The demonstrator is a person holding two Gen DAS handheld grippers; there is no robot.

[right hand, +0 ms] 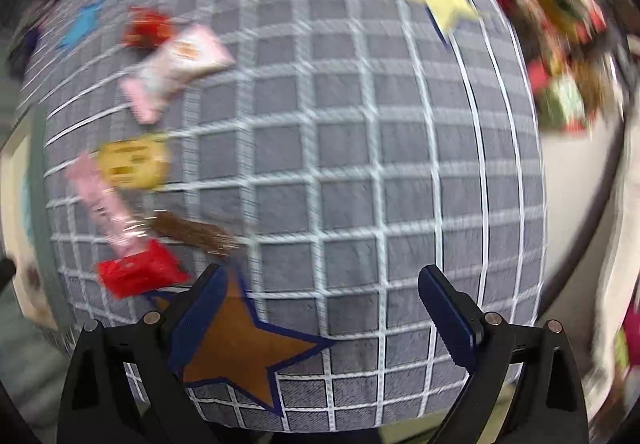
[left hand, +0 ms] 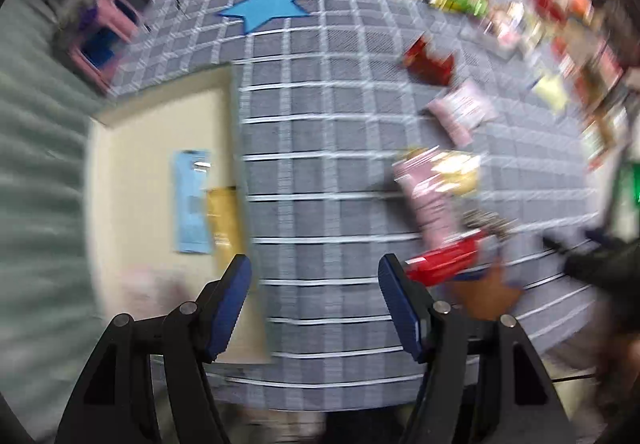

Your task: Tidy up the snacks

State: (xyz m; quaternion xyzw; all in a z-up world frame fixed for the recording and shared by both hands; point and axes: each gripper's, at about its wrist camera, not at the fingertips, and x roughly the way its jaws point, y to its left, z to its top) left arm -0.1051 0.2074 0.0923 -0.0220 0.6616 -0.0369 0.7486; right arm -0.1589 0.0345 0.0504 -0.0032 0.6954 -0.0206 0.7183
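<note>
- Both grippers hang released and empty above the grey checked cloth (right hand: 360, 163): left gripper (left hand: 314, 304), right gripper (right hand: 328, 316).
- Beside the orange star (right hand: 240, 356), a red packet (right hand: 138, 268) lies just left of the right gripper's left finger, long axis roughly crosswise to it; I judge the right hand nearer.
- Beyond the star lie a pink bar (right hand: 100, 199), a brown bar (right hand: 192, 232) and a yellow packet (right hand: 132, 163).
- Farther left of the star, off the cloth, a beige tray (left hand: 140, 123) holds a light-blue packet (left hand: 190, 203).
- Motion blur hides labels; more snacks crowd the counter's far edge.

Right gripper (right hand: 326, 314) empty, agape over grid cloth (right hand: 360, 163).
</note>
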